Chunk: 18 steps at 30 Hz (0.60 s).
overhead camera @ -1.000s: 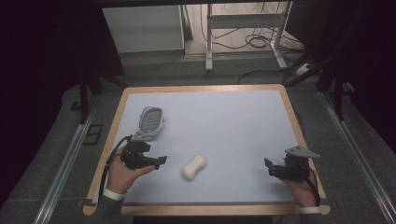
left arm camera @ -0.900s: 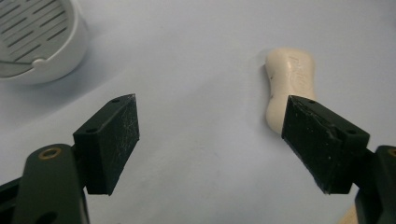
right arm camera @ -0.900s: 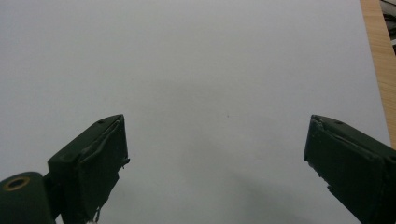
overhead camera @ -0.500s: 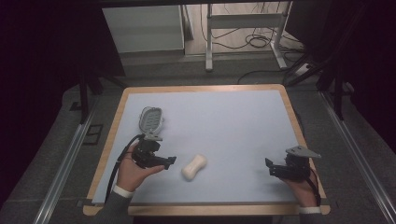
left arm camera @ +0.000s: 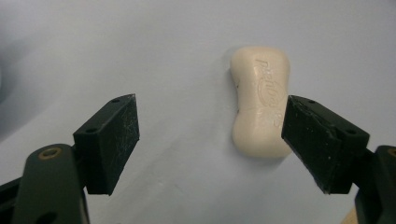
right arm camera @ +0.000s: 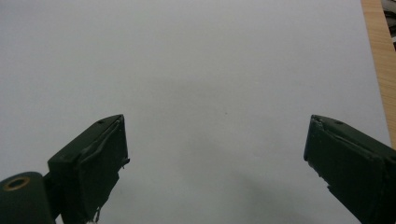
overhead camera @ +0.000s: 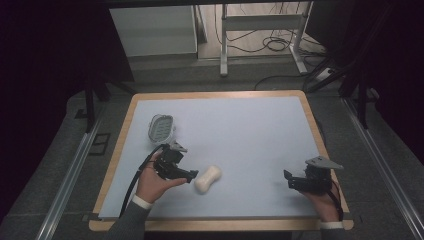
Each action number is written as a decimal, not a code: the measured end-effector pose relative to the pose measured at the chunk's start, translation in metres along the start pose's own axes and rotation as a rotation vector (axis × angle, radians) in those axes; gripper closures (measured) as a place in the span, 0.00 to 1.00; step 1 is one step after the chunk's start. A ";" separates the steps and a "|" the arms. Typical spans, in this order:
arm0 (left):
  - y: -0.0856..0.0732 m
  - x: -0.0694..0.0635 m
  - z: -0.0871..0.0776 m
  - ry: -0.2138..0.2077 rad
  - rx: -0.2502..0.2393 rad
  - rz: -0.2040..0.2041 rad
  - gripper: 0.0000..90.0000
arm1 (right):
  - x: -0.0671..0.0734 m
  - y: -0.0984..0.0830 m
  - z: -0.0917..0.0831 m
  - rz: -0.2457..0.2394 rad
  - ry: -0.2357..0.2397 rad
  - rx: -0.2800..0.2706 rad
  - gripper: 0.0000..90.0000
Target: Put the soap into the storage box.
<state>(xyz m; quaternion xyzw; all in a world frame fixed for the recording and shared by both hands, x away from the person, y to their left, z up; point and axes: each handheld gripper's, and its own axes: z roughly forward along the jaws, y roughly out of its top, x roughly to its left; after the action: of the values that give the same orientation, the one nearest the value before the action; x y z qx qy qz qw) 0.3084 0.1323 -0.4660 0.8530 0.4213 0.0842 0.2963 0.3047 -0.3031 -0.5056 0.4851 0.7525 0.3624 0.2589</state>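
Note:
A cream bar of soap (overhead camera: pixel 208 178) (left arm camera: pixel 259 99) with a pinched waist lies flat on the pale blue mat, near the front centre. My left gripper (overhead camera: pixel 186 174) (left arm camera: pixel 210 140) is open just to its left, jaws spread wide; in the left gripper view the soap sits close to the right jaw, apart from both. A white slotted soap dish (overhead camera: pixel 162 127) rests further back on the left. My right gripper (overhead camera: pixel 289 180) (right arm camera: pixel 215 158) is open near the front right, with bare mat between its jaws.
The mat covers a wooden-edged table (overhead camera: pixel 220 94); its wooden rim (right arm camera: pixel 379 60) runs along the right in the right gripper view. Beyond the table stand a white cabinet (overhead camera: pixel 152 31) and a metal frame with cables (overhead camera: pixel 260 40) on the floor.
My left gripper has moved right and slightly forward toward the soap, ending right beside it. The right gripper, soap and dish have stayed put.

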 end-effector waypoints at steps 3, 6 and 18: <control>0.002 -0.003 0.005 -0.006 0.011 0.006 0.22 | 0.000 0.000 0.001 0.000 0.000 0.004 0.07; 0.005 -0.006 0.011 -0.011 0.018 0.008 0.22 | 0.000 -0.001 0.001 0.000 -0.001 0.005 0.06; 0.012 -0.017 0.031 -0.031 0.063 0.038 0.21 | 0.001 -0.002 0.003 -0.006 0.002 0.013 0.07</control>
<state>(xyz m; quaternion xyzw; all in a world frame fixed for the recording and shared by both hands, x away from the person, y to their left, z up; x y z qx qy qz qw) 0.3177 0.0998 -0.4829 0.8710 0.4027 0.0634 0.2743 0.3056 -0.3018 -0.5086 0.4844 0.7565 0.3571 0.2559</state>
